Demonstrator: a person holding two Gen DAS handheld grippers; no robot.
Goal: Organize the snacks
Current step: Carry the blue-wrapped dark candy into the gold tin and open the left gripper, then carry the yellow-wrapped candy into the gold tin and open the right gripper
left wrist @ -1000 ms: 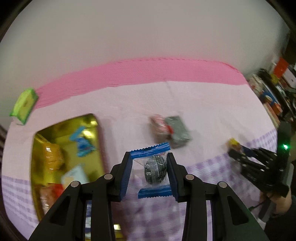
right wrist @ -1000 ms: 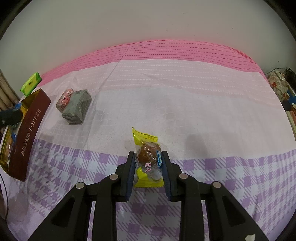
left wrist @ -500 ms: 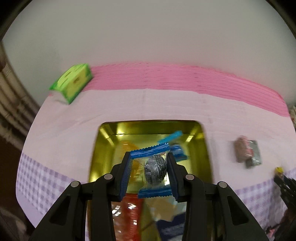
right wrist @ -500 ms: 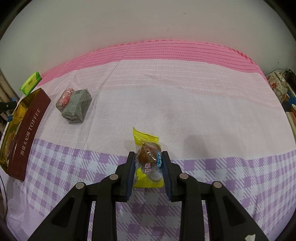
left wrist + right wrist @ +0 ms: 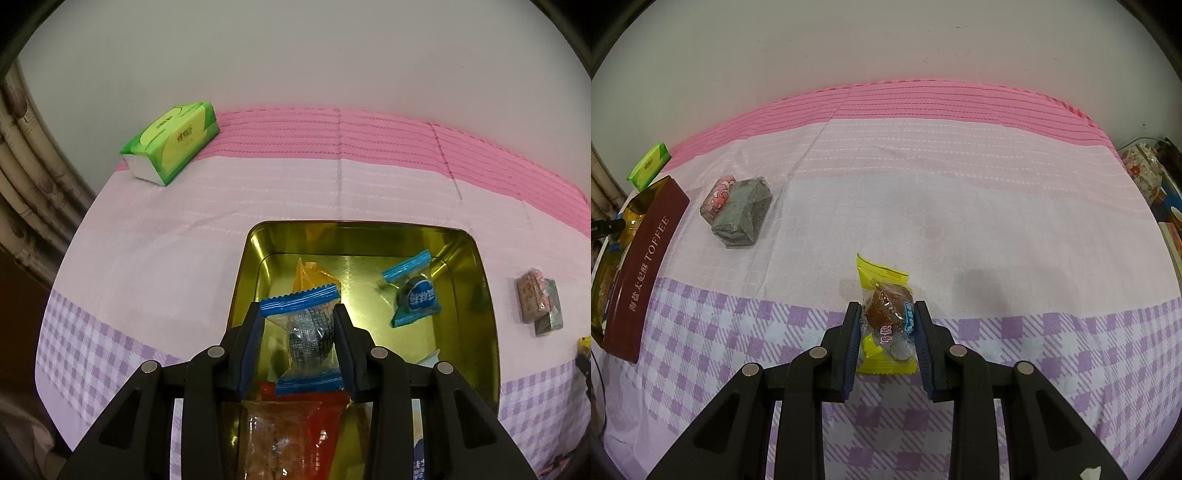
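The left gripper (image 5: 300, 345) pinches a blue-ended clear candy wrapper (image 5: 306, 339) between its pads, above the gold metal tin (image 5: 242, 273); the wrapper's long axis runs away from the camera. To the right of the tin, over the checked cloth (image 5: 1015, 229), the right gripper (image 5: 886, 338) pinches a crinkly yellow-ended snack packet (image 5: 888, 321), also lengthwise between the fingers

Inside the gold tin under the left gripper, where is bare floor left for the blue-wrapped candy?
Bare floor lies mid-tin, between the orange packet and the loose blue candy. The near end is crowded with the red packet. The left gripper holds the blue-wrapped candy above.
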